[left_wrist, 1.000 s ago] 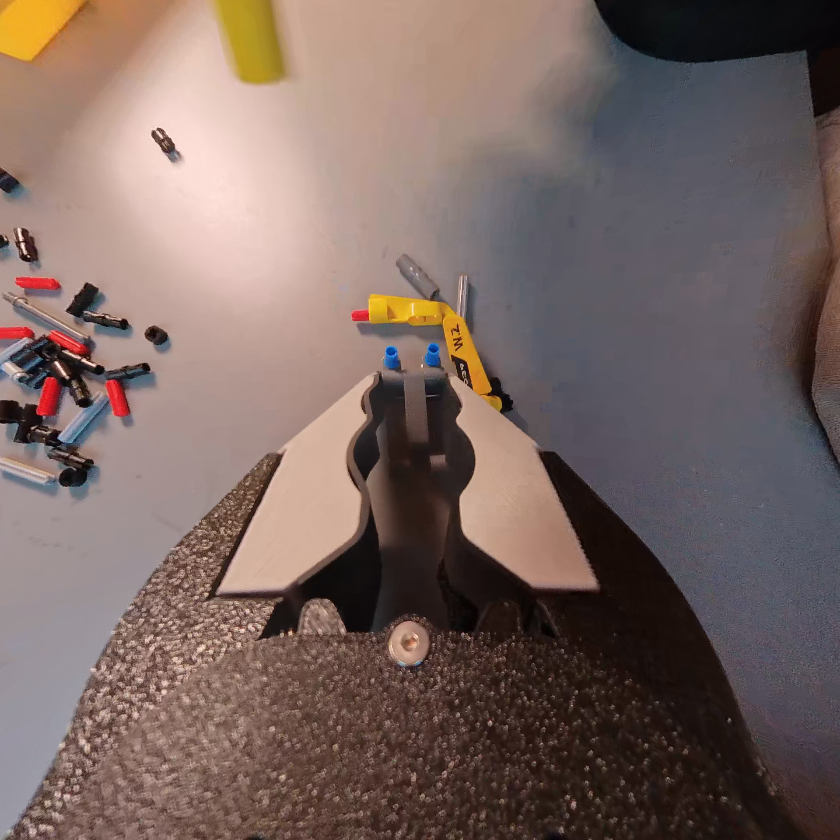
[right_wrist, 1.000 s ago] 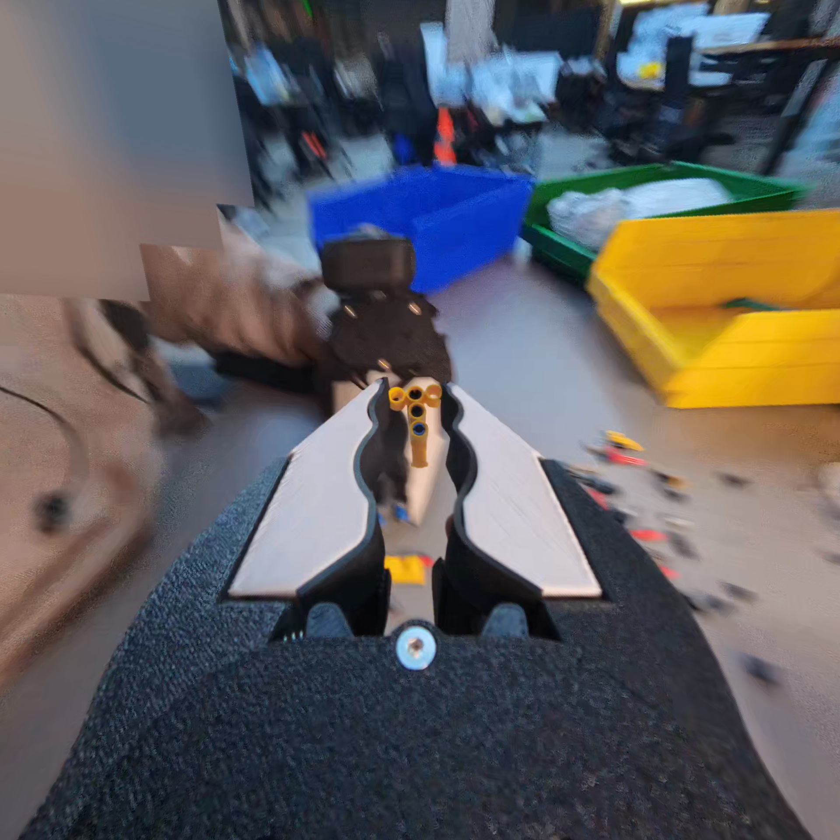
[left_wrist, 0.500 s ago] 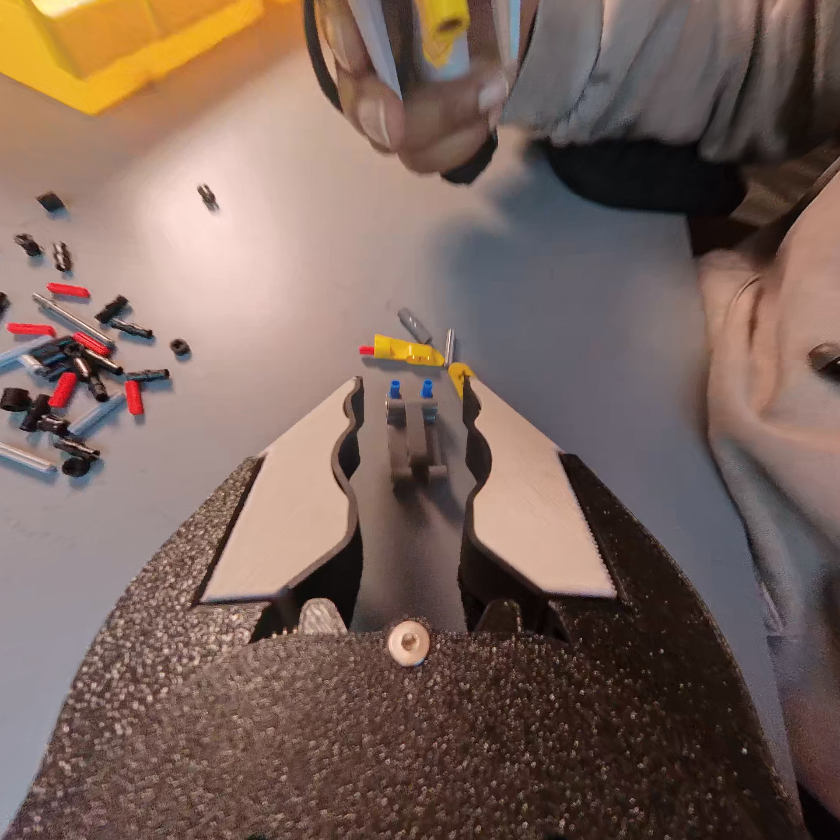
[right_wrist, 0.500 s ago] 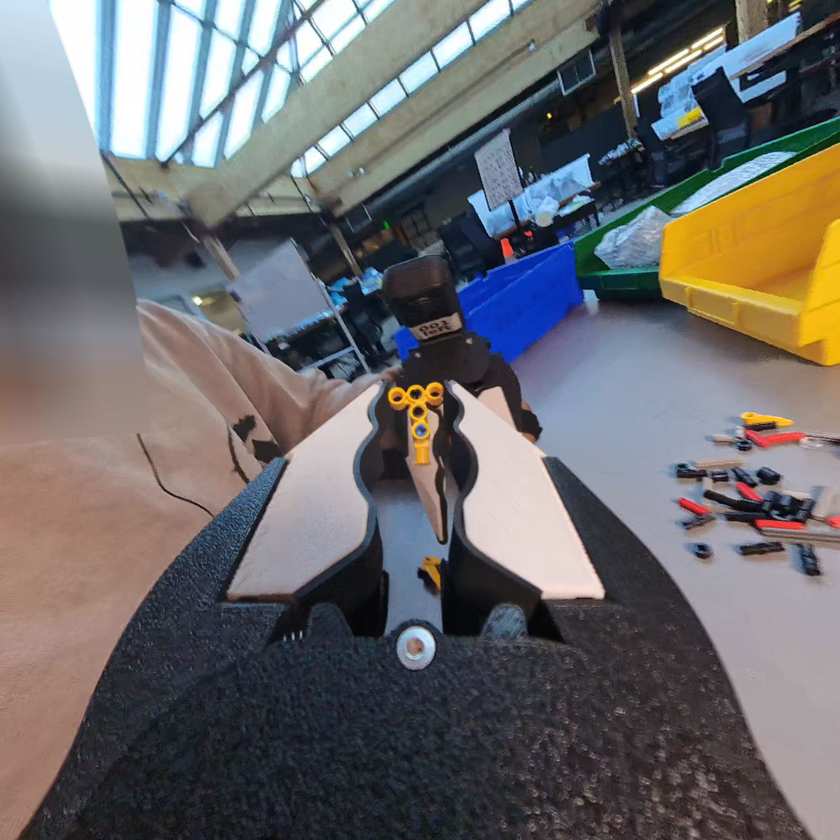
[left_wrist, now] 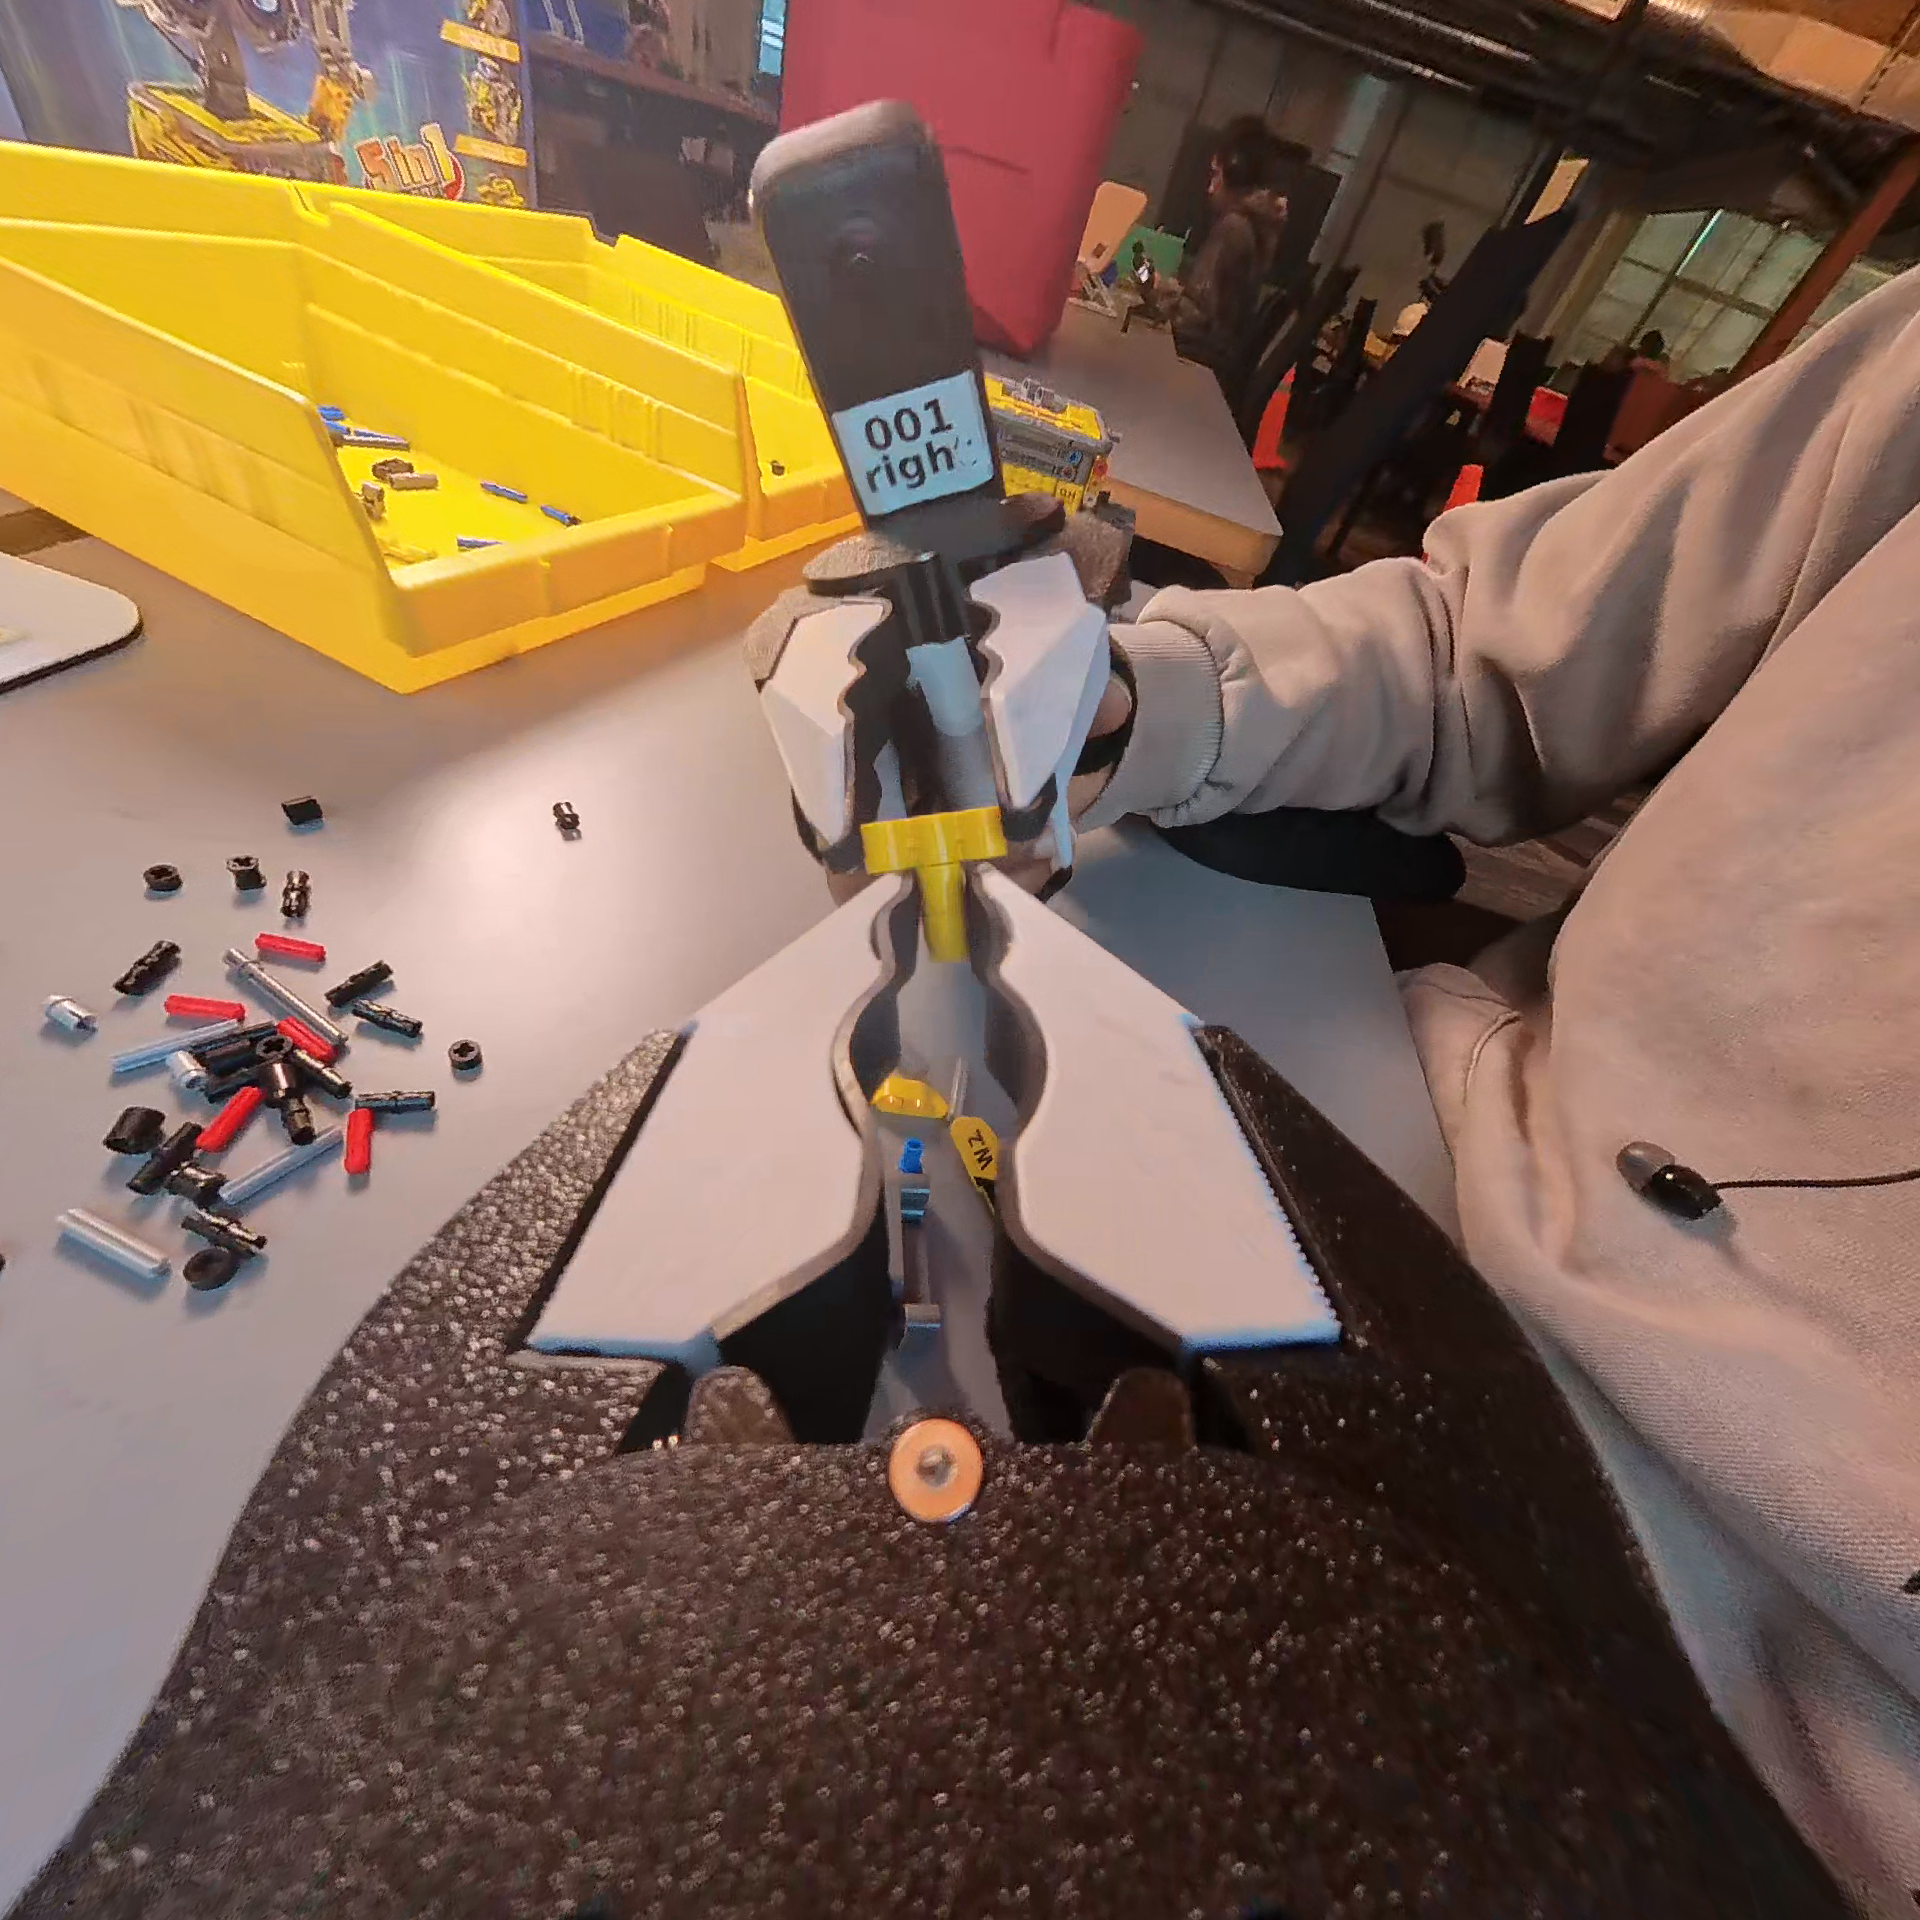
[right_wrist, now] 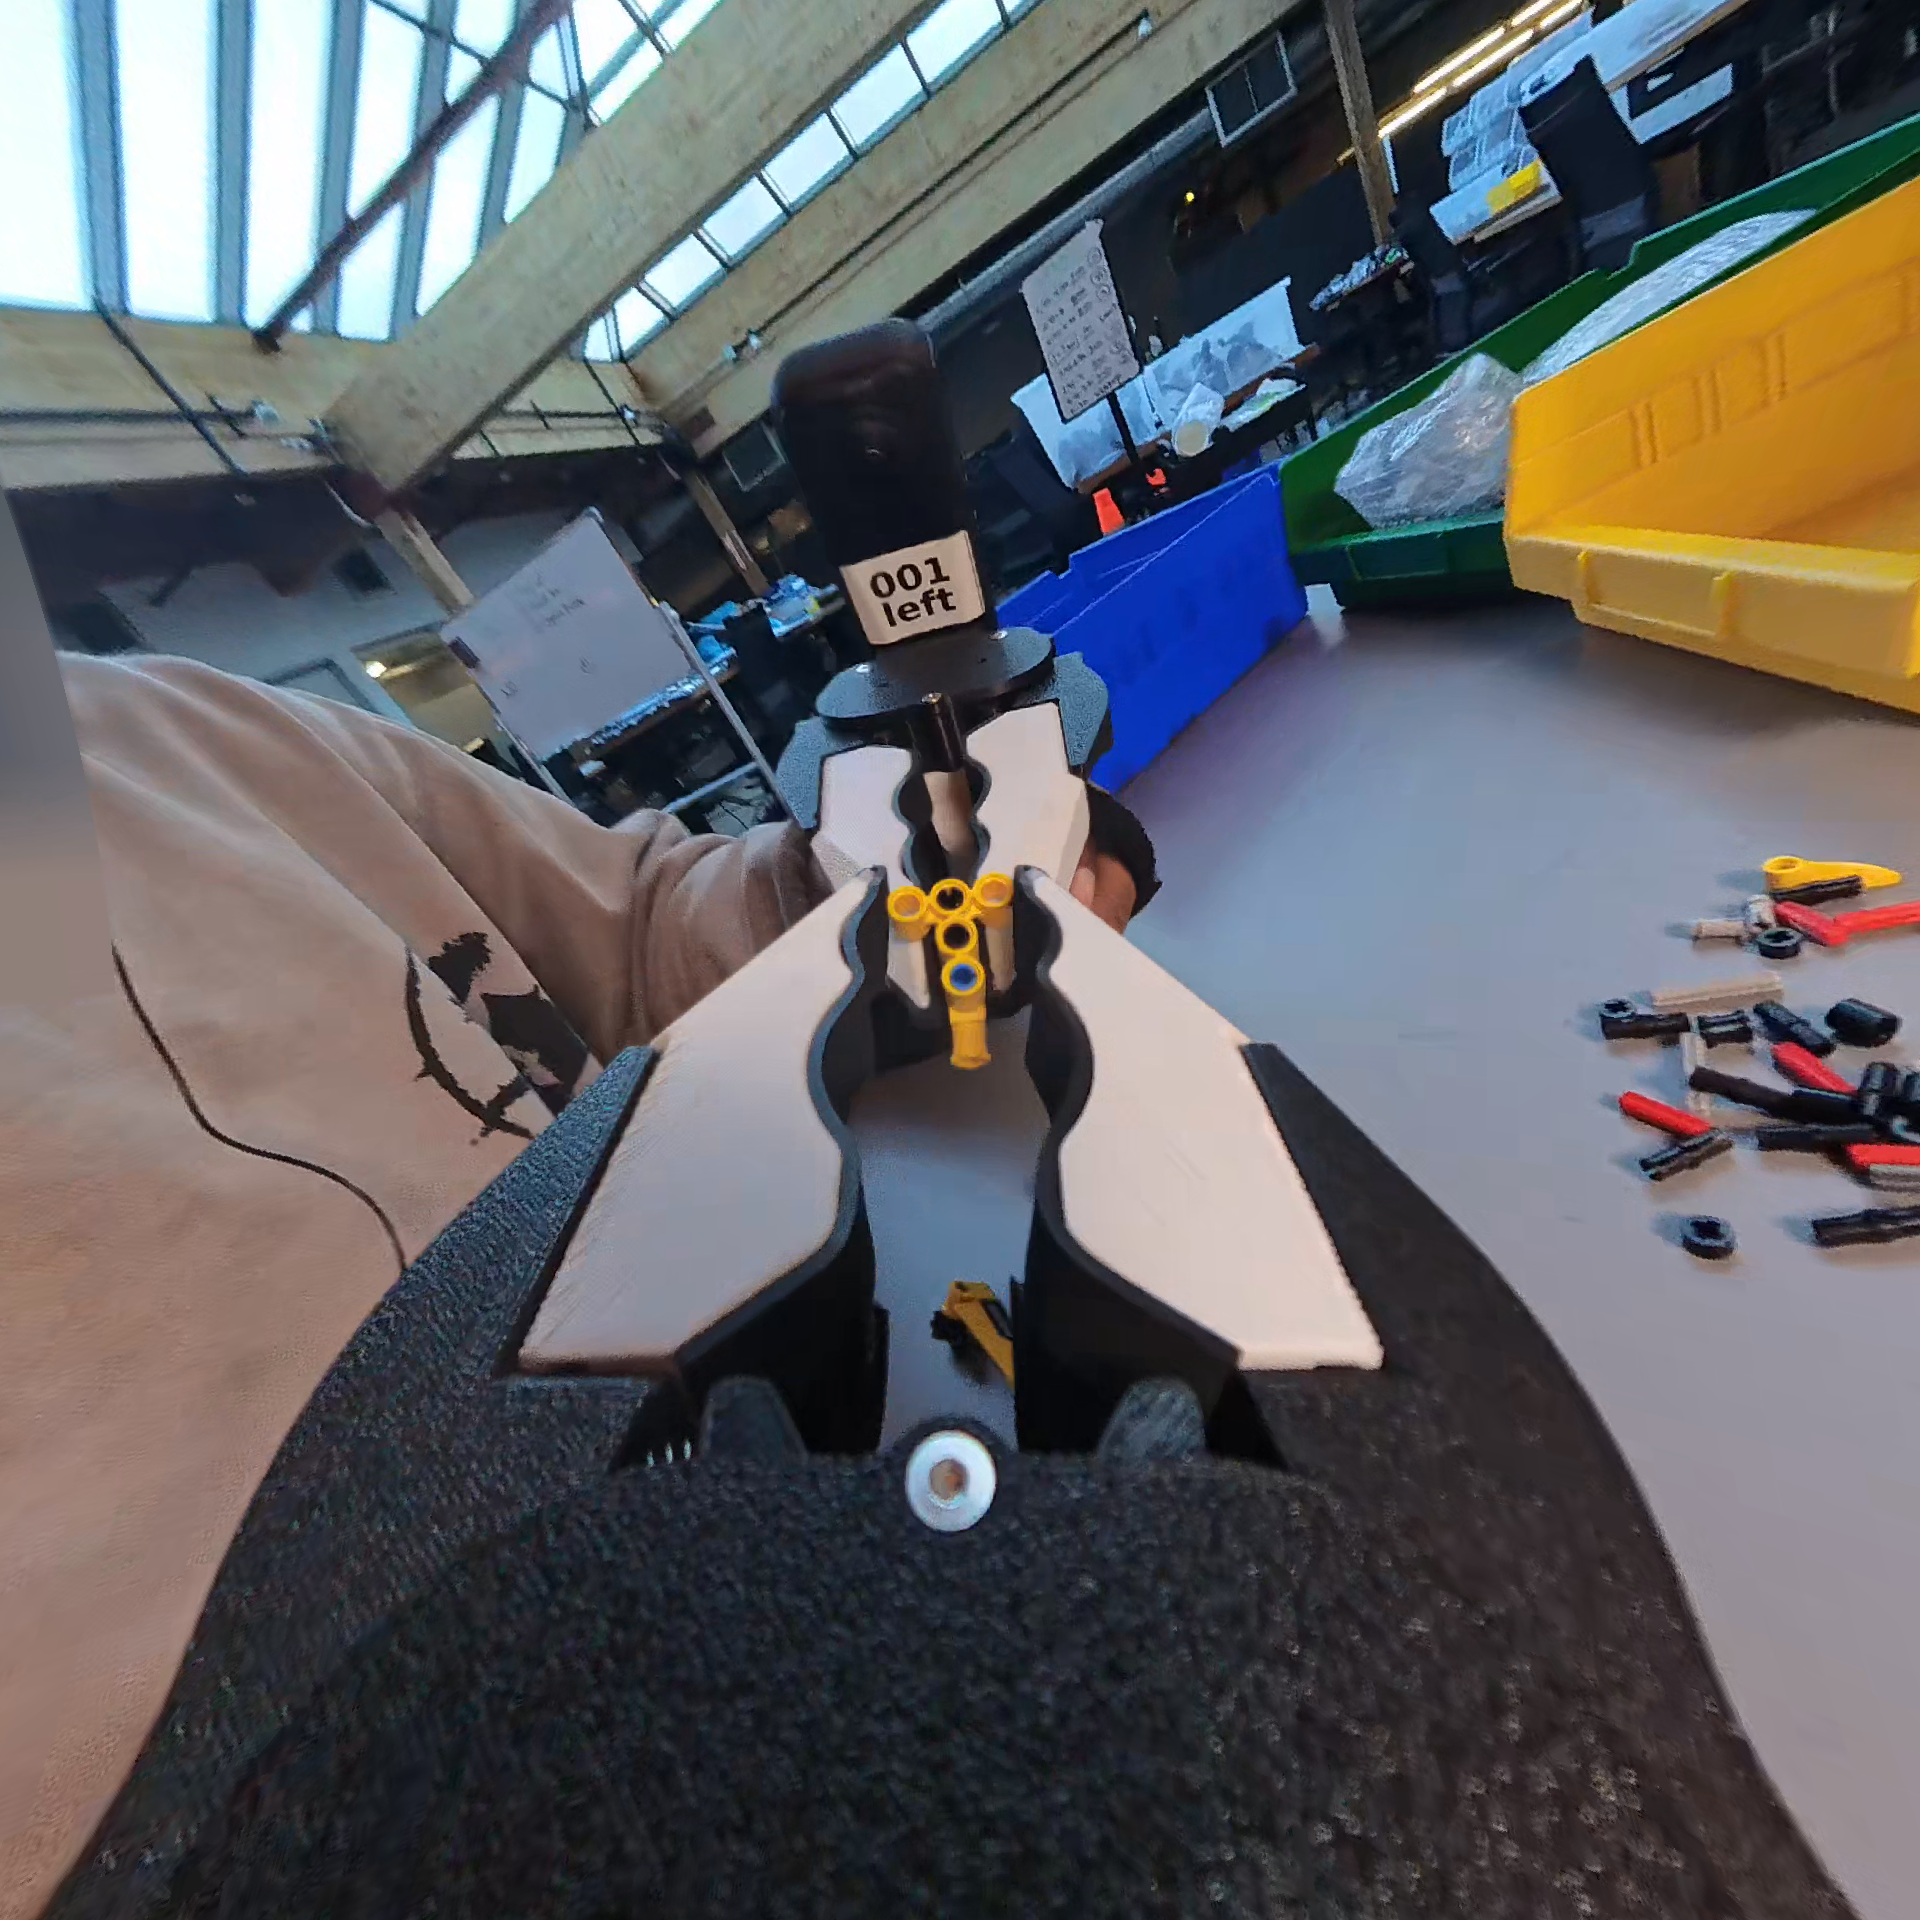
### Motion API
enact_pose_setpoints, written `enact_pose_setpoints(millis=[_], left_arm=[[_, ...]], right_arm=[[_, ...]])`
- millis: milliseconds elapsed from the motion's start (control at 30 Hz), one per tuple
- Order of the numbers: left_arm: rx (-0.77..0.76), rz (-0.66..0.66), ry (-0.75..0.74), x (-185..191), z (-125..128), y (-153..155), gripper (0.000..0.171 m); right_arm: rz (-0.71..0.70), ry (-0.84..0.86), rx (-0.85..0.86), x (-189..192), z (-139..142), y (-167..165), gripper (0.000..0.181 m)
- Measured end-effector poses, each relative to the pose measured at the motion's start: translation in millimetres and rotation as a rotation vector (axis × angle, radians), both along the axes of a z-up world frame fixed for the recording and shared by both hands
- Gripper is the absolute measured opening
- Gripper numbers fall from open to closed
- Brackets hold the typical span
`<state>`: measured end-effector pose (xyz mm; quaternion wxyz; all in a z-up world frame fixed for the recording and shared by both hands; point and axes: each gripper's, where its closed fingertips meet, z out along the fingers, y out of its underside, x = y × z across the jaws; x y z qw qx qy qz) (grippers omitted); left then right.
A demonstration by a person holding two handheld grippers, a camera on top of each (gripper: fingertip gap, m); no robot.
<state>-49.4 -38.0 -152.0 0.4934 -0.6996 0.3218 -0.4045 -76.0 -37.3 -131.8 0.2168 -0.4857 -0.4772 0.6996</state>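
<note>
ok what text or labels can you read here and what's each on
Not quoting any writing; its bearers:
White label, black camera, left wrist view.
White label, black camera, right wrist view.
Yellow part on table: black marking.
Printed box; whiteboard: too small.

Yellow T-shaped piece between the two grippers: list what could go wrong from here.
1. The right gripper pinches the yellow T-shaped piece only by its crossbar, at the very fingertips. A sideways push from the left gripper, whose tips flank the stem, might twist it or pop it free.
2. If it drops, it would likely land among the small loose parts on the grey table below and be awkward to regrasp.
</note>
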Motion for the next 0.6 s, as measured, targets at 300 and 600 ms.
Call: enact_pose_setpoints(millis=[300, 600], left_arm=[[0.089, -0.026, 0.125, 3, -5, -9, 0.007], [0.059, -0.030, -0.134, 4, 26, -7, 0.007]], right_arm=[[-0.017, -0.024, 0.332, 5, -12, -12, 0.023], [-0.109, 0.113, 0.215, 5, 20, -9, 0.019]])
